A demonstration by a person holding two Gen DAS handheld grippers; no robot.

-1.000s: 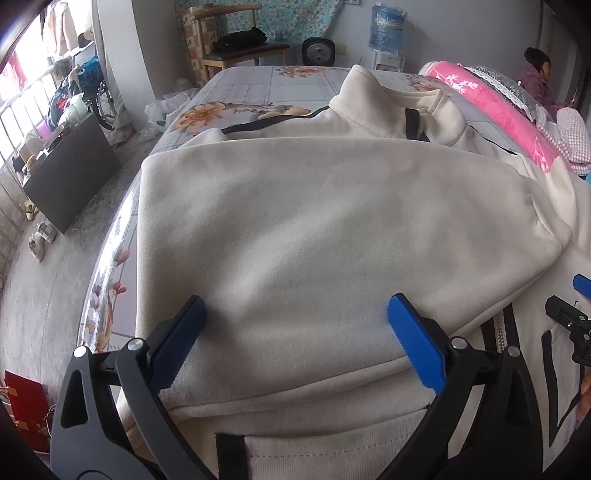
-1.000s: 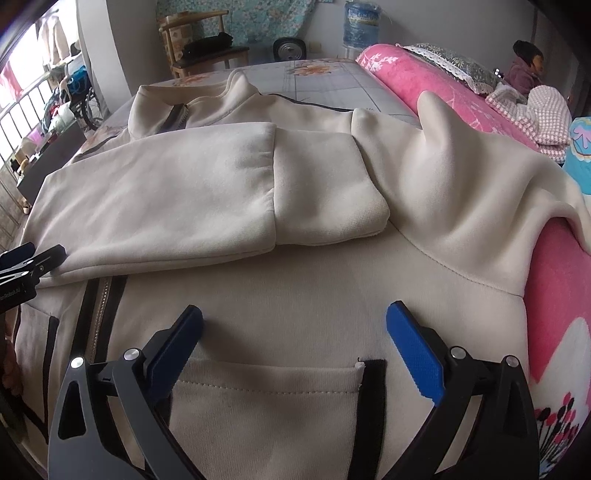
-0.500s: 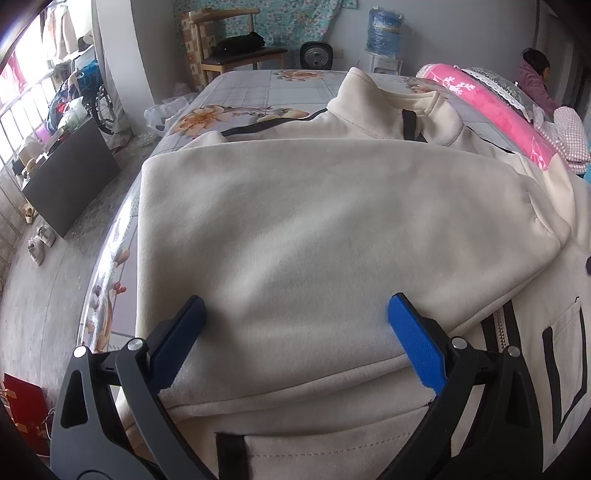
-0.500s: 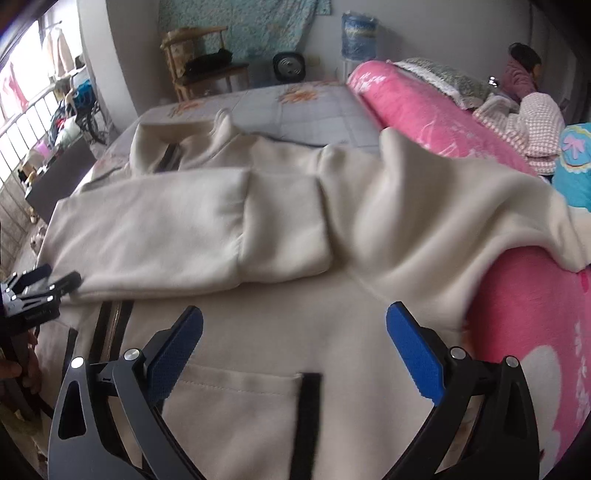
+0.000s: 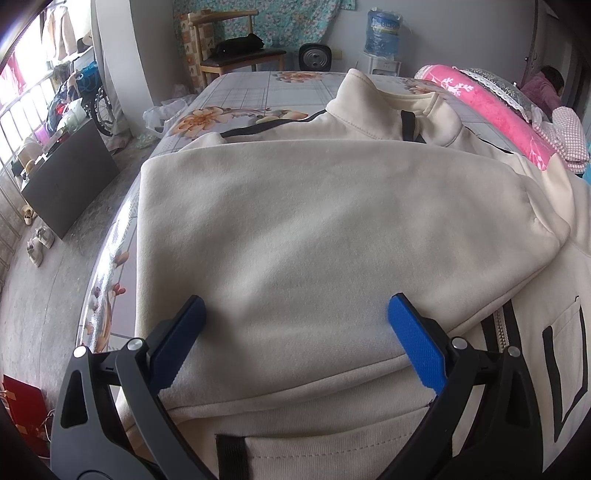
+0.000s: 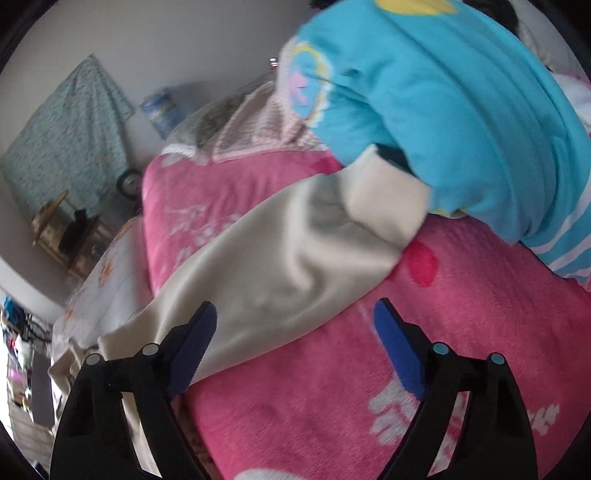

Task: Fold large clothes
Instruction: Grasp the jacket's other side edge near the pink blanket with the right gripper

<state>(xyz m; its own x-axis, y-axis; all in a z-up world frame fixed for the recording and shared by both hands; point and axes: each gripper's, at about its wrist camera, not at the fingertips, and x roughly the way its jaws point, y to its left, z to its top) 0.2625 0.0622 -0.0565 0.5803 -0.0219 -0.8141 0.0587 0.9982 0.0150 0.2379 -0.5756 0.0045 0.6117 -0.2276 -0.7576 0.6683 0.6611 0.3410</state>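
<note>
A: Any writing to read?
B: None sharp enough, not even on the water bottle (image 5: 382, 27) at the top.
A: The tongs?
B: The left gripper (image 5: 293, 330) sits low in its frame, jaws apart over the cream jacket (image 5: 314, 229) on the bed (image 5: 251, 88), same as before. The right gripper (image 6: 295, 332) has swung off the jacket front; its jaws have just narrowed, nothing between them. Beyond lies a sleeve (image 6: 288, 258) across a pink blanket (image 6: 480, 332), with a blue cloth (image 6: 461, 110) upper right.

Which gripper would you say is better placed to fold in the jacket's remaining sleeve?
Right: the right gripper is open just before the unfolded sleeve on the pink blanket; the left gripper hovers over the folded one.
</note>
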